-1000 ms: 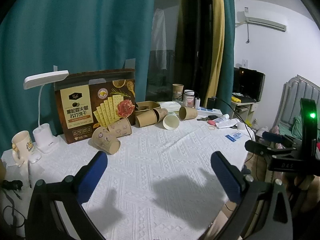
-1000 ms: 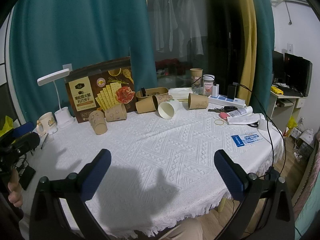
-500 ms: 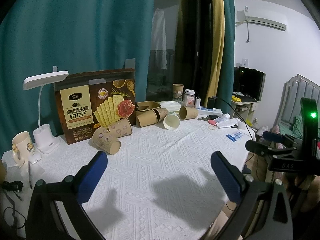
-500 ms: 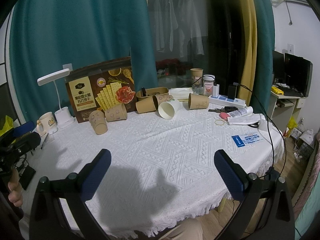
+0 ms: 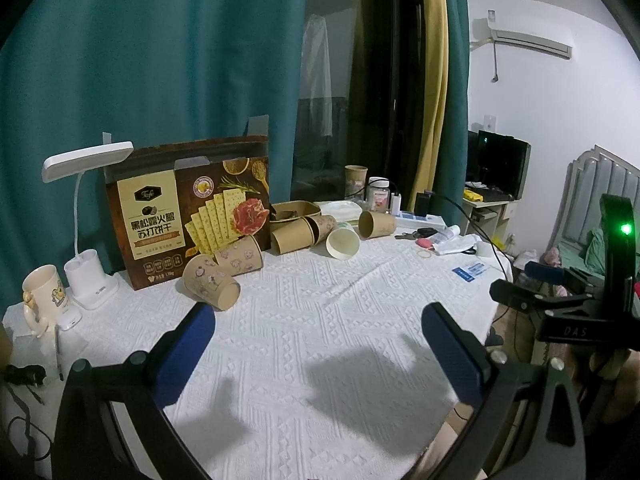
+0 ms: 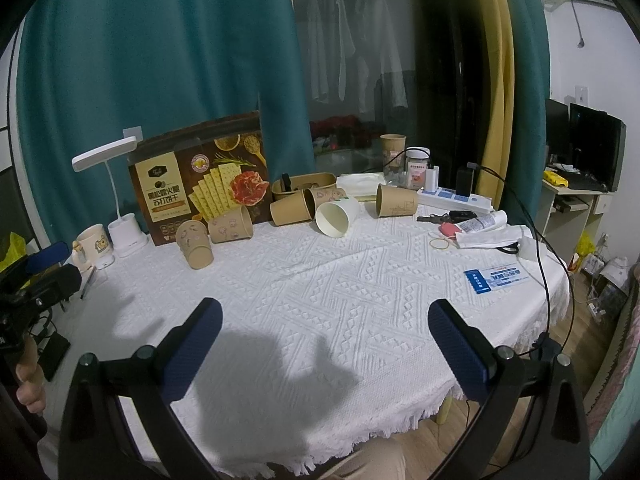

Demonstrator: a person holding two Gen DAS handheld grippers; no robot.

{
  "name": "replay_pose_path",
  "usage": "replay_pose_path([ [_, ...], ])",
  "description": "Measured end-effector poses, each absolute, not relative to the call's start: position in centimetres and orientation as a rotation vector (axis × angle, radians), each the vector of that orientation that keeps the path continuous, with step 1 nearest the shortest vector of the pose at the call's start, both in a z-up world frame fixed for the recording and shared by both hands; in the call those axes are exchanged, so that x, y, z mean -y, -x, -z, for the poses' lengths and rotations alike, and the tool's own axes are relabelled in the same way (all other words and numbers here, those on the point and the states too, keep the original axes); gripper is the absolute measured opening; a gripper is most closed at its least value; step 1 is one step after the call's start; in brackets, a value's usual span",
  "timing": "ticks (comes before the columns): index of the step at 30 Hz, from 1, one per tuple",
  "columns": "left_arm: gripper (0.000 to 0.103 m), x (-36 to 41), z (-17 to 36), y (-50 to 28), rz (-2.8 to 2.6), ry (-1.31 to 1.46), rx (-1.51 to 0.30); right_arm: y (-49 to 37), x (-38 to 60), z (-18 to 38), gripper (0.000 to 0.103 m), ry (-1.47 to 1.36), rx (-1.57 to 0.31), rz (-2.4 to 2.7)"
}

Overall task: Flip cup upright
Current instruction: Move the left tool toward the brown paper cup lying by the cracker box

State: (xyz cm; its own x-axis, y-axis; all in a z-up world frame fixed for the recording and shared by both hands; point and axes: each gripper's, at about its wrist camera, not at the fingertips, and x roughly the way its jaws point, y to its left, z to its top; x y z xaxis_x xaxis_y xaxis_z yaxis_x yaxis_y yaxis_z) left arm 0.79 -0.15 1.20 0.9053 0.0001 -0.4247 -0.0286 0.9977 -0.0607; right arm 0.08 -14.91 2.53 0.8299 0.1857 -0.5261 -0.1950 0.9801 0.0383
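Note:
Several paper cups lie on their sides along the far part of the white tablecloth [image 5: 304, 344]. A patterned brown cup [image 5: 210, 288] lies nearest, seen also in the right wrist view [image 6: 195, 244]. Behind it lies another patterned cup [image 5: 239, 257]. A plain brown cup [image 6: 290, 208], a white cup [image 6: 336, 216] with its mouth toward me, and a brown cup [image 6: 396, 201] lie further right. My left gripper [image 5: 318, 346] is open and empty over the near tablecloth. My right gripper [image 6: 326, 342] is open and empty, well short of the cups.
A cracker box [image 5: 188, 212] stands behind the cups. A white desk lamp [image 5: 86, 264] and a mug [image 5: 42, 296] are at the far left. Keys, a tube, a rubber band and a blue card [image 6: 496, 278] lie at the right. A cable [image 6: 532, 240] crosses the right edge.

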Motion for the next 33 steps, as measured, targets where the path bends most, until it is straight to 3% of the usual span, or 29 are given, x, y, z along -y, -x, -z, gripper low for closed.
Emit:
replay_pose_path([
  [12,0.103,0.1,-0.8,-6.6,0.023,-0.042,-0.495,-5.2,15.7,-0.1,0.102,0.030,-0.598,-0.192],
  [29,0.103,-0.9,6.5,-32.9,0.066,-0.479,-0.811,-19.3,21.6,5.8,0.102,-0.020,-0.738,-0.100],
  [33,0.094,-1.0,8.6,-37.4,0.081,-0.551,-0.854,-20.6,22.3,7.3,0.102,-0.045,-0.765,-0.090],
])
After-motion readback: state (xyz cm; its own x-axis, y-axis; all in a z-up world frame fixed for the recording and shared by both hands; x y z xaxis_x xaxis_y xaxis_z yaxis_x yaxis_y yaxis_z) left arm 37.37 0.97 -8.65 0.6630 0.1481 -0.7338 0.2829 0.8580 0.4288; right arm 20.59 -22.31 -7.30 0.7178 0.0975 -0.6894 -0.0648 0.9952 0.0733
